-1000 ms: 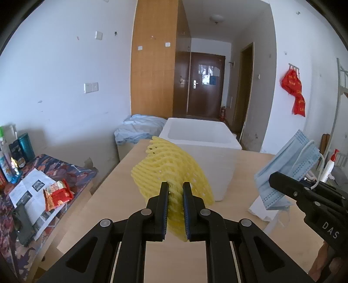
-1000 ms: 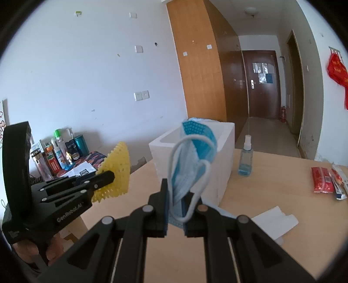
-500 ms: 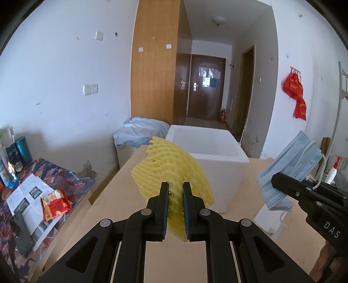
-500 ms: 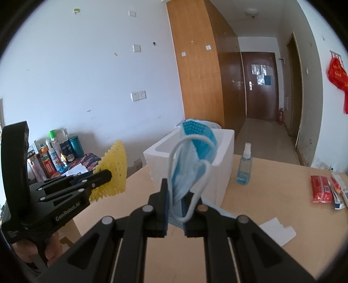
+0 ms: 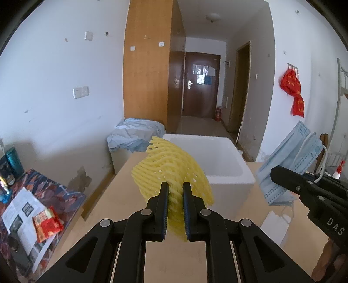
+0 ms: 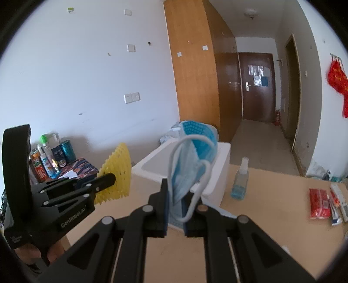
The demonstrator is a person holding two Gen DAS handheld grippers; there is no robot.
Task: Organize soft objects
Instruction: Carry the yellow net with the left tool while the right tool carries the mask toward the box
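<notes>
White walls (image 5: pixel 50 71) are closing in a narrow room, daylight falling evenly across them. A tall wooden wardrobe (image 5: pixel 148 65) is standing at twelve o'clock, and beyond it a corridor is running to a dark brown door (image 5: pixel 201 86). A ceiling lamp (image 5: pixel 212 17) is hanging above the passage. Red decorations (image 5: pixel 293 91) are hanging on the wall at two o'clock. A light wooden table (image 6: pixel 267 209) is filling the foreground, a patterned cloth (image 5: pixel 46 191) lying at nine o'clock.
</notes>
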